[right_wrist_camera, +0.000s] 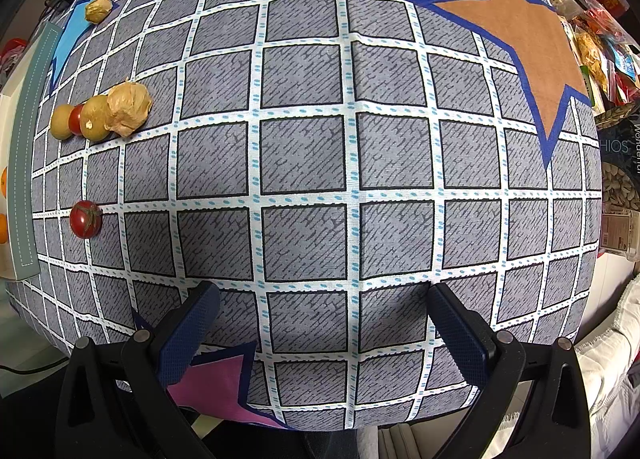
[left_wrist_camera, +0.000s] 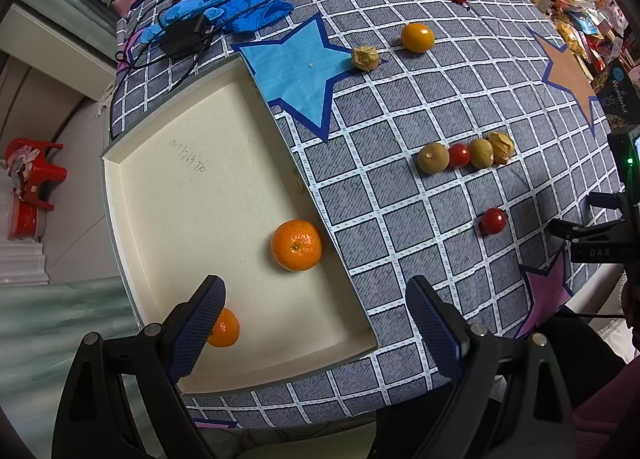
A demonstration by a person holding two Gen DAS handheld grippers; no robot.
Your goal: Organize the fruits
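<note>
One orange lies in the tray beyond the left gripper's spread fingers.

The left gripper points straight down, jaws spread wide with nothing between them. The right gripper matches it, fingertips at five and seven o'clock.

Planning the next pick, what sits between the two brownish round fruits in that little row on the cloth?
A cherry tomato sits between the two longans, touching both, clearest in the left wrist view.
</note>
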